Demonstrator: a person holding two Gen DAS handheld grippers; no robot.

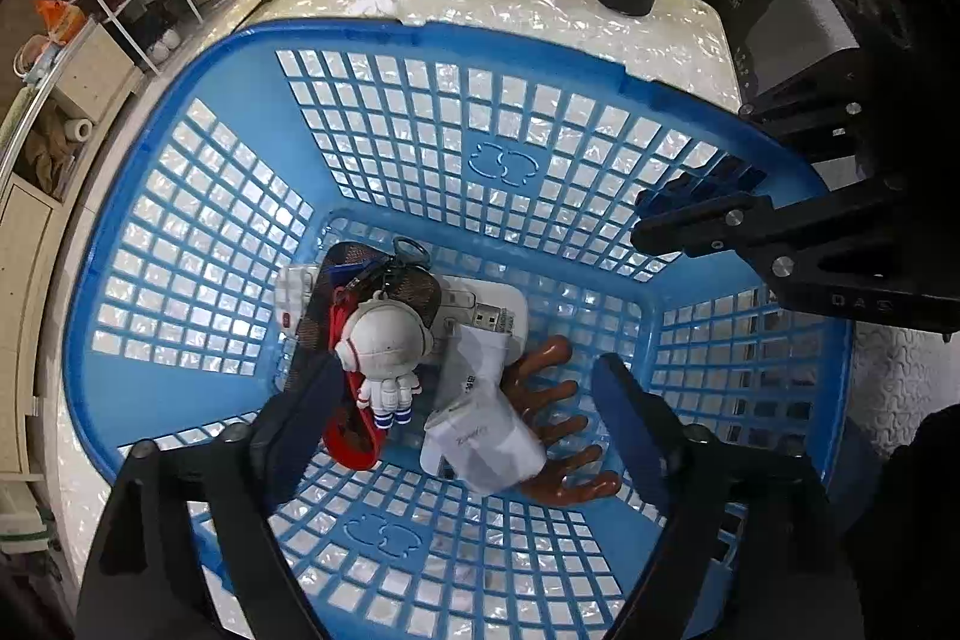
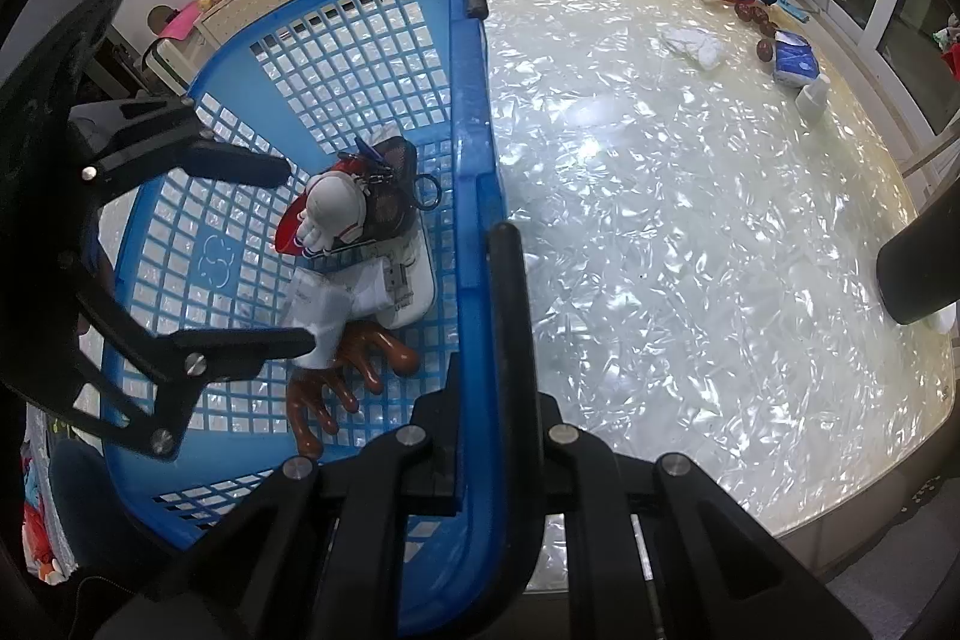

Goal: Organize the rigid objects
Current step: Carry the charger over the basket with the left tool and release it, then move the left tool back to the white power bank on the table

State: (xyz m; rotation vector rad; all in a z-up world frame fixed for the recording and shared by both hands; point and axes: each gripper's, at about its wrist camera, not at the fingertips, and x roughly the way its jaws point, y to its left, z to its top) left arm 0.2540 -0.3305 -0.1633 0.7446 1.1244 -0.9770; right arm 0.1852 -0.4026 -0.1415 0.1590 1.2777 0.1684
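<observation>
The left gripper (image 1: 468, 400) was spread wide, empty, above the astronaut (image 1: 384, 346) dropped in the basket (image 1: 180, 58). The right gripper (image 2: 480, 244) was clamped on the basket's rim. Next, an item by the table's (image 2: 660, 220) far edge would probably be fetched.

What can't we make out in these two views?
- White device under the pile: largely covered by the astronaut keychain and white adapter, both views.
- Print on the adapter: too small and blurred.
- Brown hand-shaped piece: palm hidden by the adapter.
- Basket near rim: blocked by left gripper in the left wrist view.
- Far table items by the blue packet: too small to identify.
</observation>
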